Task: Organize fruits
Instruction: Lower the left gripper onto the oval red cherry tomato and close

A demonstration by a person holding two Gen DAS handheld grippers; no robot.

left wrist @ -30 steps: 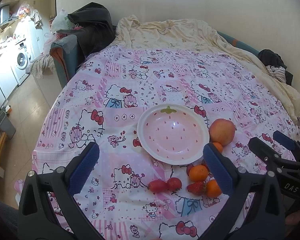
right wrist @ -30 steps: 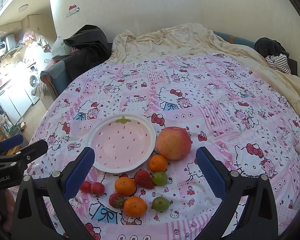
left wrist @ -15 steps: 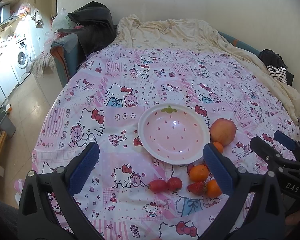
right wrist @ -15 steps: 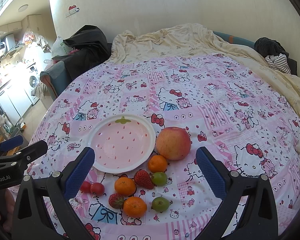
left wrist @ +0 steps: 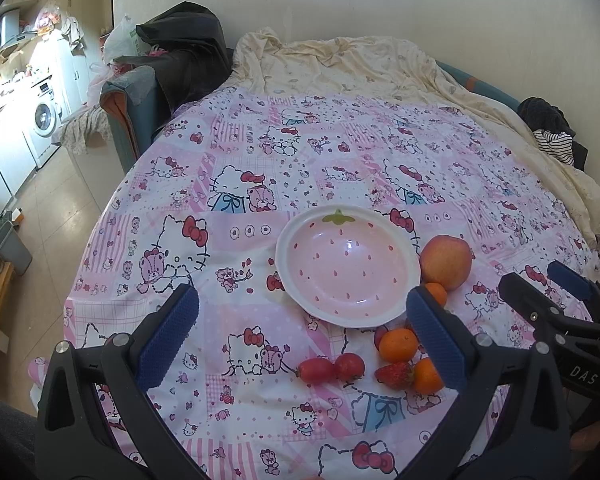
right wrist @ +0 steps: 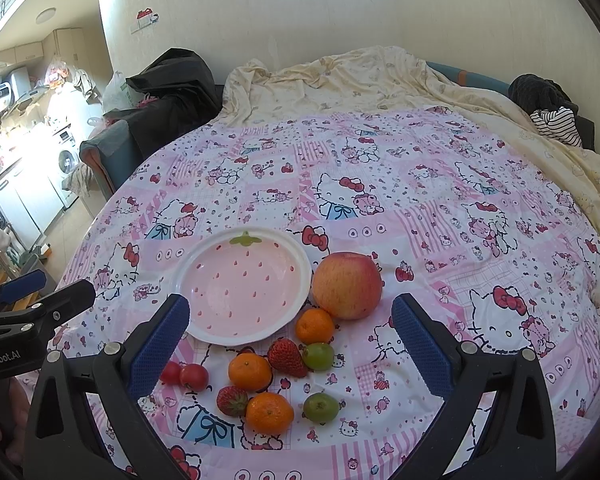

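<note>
In the left wrist view the left gripper (left wrist: pixel 300 334) hangs above the pink patterned bed cover (left wrist: pixel 340 152), its jaws spread wide and holding nothing. The strawberry-print plate (left wrist: pixel 296 280) sits bare at the centre of the frame, and all the fruit lies loose on the cover to its right and lower right, so the sorting looks not yet begun; the step in hand reads as choosing a first piece. Two small red fruits (left wrist: pixel 332 369) lie between the jaws, low in the frame, and seem the nearest pick. The right blue pad covers part of the tangerines, and the green fruits are hidden altogether. The right gripper shows at the right edge. In the right wrist view the right gripper (right wrist: pixel 290 338) is likewise wide open and empty. The apple (right wrist: pixel 347 284) rests just right of the plate (right wrist: pixel 204 322), close against its rim; tangerines (right wrist: pixel 250 371), strawberries (right wrist: pixel 286 351) and two green fruits (right wrist: pixel 318 356) cluster below. A descent with jaws straddling one fruit would be needed. The left pad partly hides the red pair, whose kind is hard to tell.
</note>
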